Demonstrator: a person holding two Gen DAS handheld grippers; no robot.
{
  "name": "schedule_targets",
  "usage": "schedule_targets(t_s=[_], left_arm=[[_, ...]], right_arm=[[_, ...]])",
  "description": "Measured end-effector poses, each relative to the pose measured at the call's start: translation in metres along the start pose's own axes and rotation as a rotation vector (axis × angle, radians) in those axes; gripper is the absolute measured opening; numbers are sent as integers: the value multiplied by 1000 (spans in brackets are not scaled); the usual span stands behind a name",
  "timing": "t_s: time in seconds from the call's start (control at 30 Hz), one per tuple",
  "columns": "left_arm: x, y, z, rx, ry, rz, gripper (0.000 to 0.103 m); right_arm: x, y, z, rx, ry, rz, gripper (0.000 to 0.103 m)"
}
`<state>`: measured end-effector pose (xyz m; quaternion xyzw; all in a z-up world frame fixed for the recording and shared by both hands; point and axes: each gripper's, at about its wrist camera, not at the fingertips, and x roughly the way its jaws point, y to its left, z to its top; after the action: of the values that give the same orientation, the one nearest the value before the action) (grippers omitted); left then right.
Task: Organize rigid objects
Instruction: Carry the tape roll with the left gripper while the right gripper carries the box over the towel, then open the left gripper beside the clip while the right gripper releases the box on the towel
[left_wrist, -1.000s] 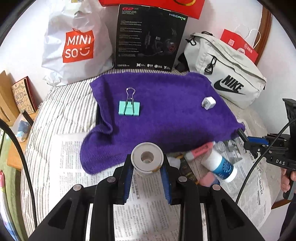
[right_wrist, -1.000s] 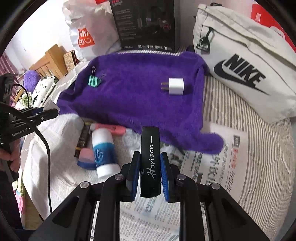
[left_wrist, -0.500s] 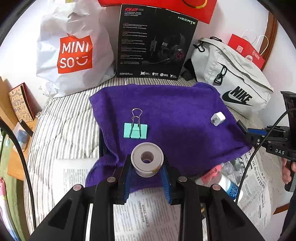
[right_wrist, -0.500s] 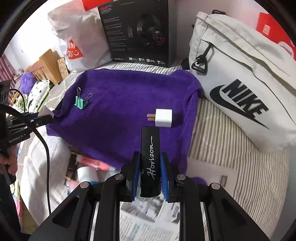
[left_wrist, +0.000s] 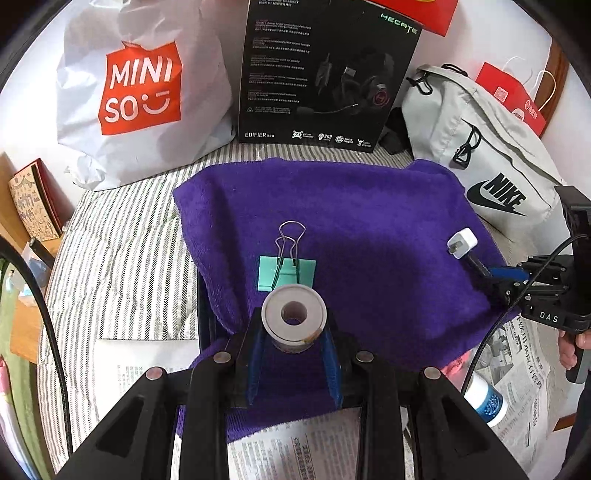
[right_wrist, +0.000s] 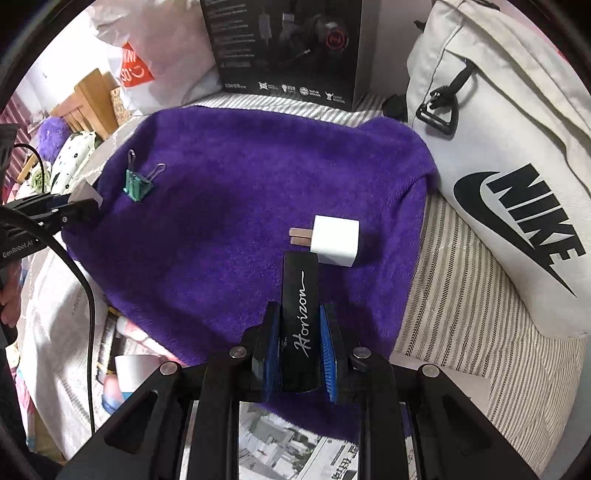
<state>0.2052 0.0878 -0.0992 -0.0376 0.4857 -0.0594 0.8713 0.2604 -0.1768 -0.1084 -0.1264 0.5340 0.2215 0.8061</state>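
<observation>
On the striped bedding, at nine o'clock of the left wrist view, a white shopping bag (left_wrist: 144, 92) leans against the wall, and at twelve o'clock stands a black headset box (left_wrist: 325, 70). Between them and the camera a purple towel (left_wrist: 369, 236) is spread flat. Near its left half lies a teal binder clip (left_wrist: 287, 272), wire handles pointing to twelve o'clock. Just below the clip, at six o'clock of it, the left gripper (left_wrist: 294, 345) is clamped on a small white tape roll (left_wrist: 294, 318), blue pads pressed to its sides, the roll hanging over the towel's near edge. At three o'clock a white charger plug (left_wrist: 461, 242) rests on the towel, with the right gripper (left_wrist: 491, 275) reaching in just beside it, a person's hand behind it. A grey Nike bag (left_wrist: 491, 158) sits at two o'clock. A white bottle (left_wrist: 484, 400) lies on newspaper (left_wrist: 295, 446) at four o'clock.

From the right wrist view, the right gripper (right_wrist: 299, 354) is clamped on a black Horizon case (right_wrist: 300, 314), whose far tip is just beside the plug (right_wrist: 335, 240); whether they touch I cannot tell
</observation>
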Motion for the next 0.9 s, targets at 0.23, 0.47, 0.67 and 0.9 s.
schedule_targets(t_s=[0.23, 0.47, 0.67, 0.9], left_arm=[[13, 1, 4, 4, 19, 2, 27], [22, -2, 0, 25, 44, 9, 27], [32, -4, 3, 48, 61, 30, 27], [35, -10, 1, 75, 49, 65, 28]], right_arm=[[13, -1, -4, 7, 11, 2, 21], [13, -2, -8, 5, -4, 2, 22], [12, -3, -10, -8, -15, 4, 22], [12, -2, -10, -11, -20, 0, 22]])
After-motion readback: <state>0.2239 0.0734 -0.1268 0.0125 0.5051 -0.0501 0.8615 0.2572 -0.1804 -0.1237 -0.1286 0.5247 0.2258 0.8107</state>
